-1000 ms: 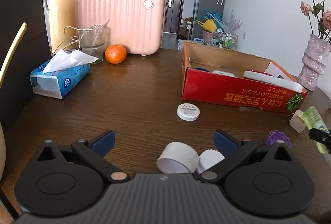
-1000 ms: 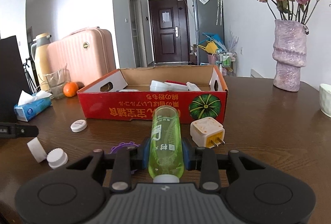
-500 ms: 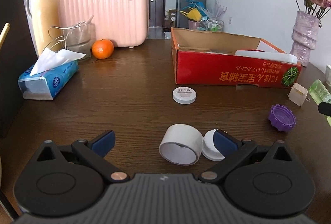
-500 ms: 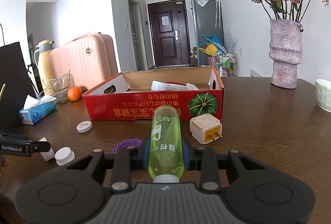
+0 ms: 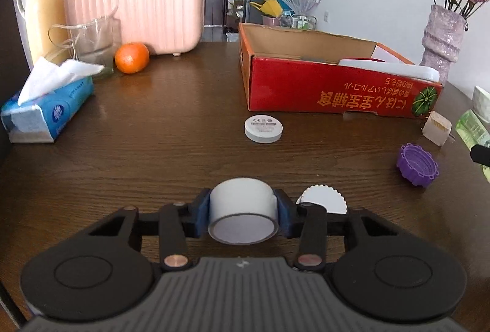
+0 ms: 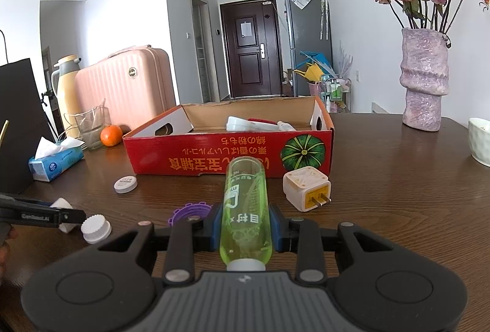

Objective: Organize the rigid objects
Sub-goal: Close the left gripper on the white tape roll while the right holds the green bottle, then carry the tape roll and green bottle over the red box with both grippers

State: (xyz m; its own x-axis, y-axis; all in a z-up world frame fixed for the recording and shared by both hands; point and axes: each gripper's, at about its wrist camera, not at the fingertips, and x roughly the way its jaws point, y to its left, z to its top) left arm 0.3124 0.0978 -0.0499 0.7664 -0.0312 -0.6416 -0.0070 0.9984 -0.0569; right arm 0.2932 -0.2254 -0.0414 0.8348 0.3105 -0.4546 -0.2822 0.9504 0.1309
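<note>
The left gripper (image 5: pixel 244 211) has just closed onto a white cap (image 5: pixel 243 214) (short, cylindrical, lying sideways) over the worktop (image 5: pixel 171 148). The right gripper (image 6: pixel 246 228) clamps a green bottle (image 6: pixel 246 209).

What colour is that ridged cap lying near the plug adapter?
Purple, clearest in the left wrist view.
</note>
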